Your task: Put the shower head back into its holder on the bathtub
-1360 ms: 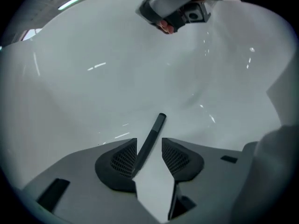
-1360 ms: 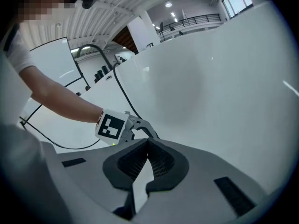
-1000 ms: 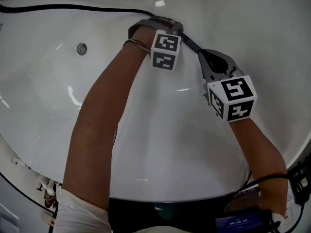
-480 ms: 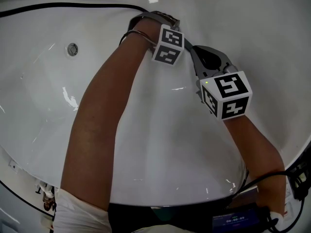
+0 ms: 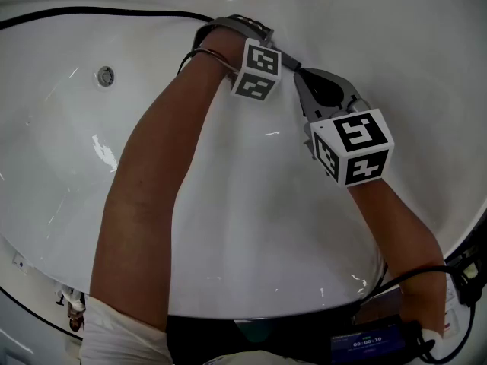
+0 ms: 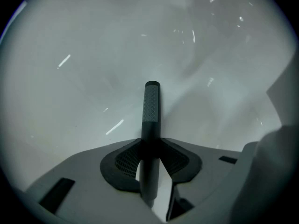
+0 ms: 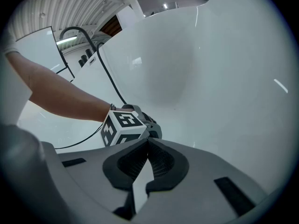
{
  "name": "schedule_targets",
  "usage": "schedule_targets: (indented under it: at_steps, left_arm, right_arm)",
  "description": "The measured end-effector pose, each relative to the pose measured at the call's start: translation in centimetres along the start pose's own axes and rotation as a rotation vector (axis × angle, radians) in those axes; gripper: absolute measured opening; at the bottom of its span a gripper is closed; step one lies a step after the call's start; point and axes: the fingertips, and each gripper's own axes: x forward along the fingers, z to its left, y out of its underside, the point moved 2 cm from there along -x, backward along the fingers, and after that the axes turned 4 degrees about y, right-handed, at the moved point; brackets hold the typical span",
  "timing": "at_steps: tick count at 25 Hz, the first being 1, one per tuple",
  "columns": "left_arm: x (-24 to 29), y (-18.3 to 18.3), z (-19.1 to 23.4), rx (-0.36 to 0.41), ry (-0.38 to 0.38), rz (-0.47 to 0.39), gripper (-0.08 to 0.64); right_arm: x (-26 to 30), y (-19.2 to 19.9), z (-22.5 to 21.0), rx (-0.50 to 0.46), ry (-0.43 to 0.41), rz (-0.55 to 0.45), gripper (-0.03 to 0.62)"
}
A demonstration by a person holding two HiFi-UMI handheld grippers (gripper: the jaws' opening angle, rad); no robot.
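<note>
The shower head point(image 6: 151, 106), a slim dark stick with a dotted face, lies against the white bathtub wall point(image 6: 84, 78). It runs straight up between the jaws of my left gripper point(image 6: 150, 141), which are closing, their pad tips touching its handle on both sides. In the head view the left gripper's marker cube point(image 5: 257, 69) sits at the far side of the tub, and its jaws are hidden under the hand. My right gripper point(image 7: 148, 140) hovers just beside it, shut with nothing between its fingers. A black hose point(image 5: 114, 10) trails along the tub's far rim.
A round metal fitting point(image 5: 105, 75) sits in the tub wall at the left. The tub rim point(image 5: 251, 306) curves close to the person's body. A cable and a small device point(image 5: 369, 348) are at the lower right.
The left hand has sunk a little towards the tub wall and rolled, so its marker cube now shows turned. The right gripper has stayed where it was.
</note>
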Motion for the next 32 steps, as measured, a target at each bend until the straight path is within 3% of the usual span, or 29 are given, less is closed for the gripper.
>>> schedule_targets:
  at_steps: [3, 7, 13, 17, 20, 26, 30, 32]
  left_arm:
    - [-1.3, 0.3, 0.5, -0.08, -0.106, -0.031, 0.132]
    - [-9.2, 0.2, 1.0, -0.237, -0.255, -0.133, 0.132]
    - [-18.8, -0.1, -0.3, -0.365, -0.395, -0.271, 0.13]
    - [-27.7, -0.3, 0.9, -0.453, -0.535, -0.364, 0.13]
    - [-34.4, -1.0, 0.7, -0.494, -0.603, -0.439, 0.13]
    - [-48.1, -1.2, -0.3, -0.656, -0.705, -0.617, 0.13]
    - [-57.2, 1.6, -1.3, -0.796, -0.791, -0.72, 0.13]
    - [-62.5, 3.2, -1.9, -0.83, -0.863, -0.762, 0.129]
  right_arm:
    - [-0.7, -0.6, 0.4, 0.009, -0.002, -0.011, 0.011]
    - [-5.2, -3.8, 3.2, 0.019, -0.006, -0.031, 0.011]
    - [-11.5, -8.3, 6.9, 0.004, -0.009, -0.11, 0.011]
    - [-18.3, -13.7, 7.0, 0.056, 0.066, -0.294, 0.011]
    - [-22.6, -15.9, 7.2, 0.079, 0.135, -0.376, 0.011]
    - [-28.3, -18.6, 9.6, 0.08, 0.19, -0.415, 0.011]
    - [-29.8, -20.9, 12.5, 0.08, 0.171, -0.44, 0.011]
    - [-30.7, -22.0, 14.2, 0.076, 0.155, -0.45, 0.011]
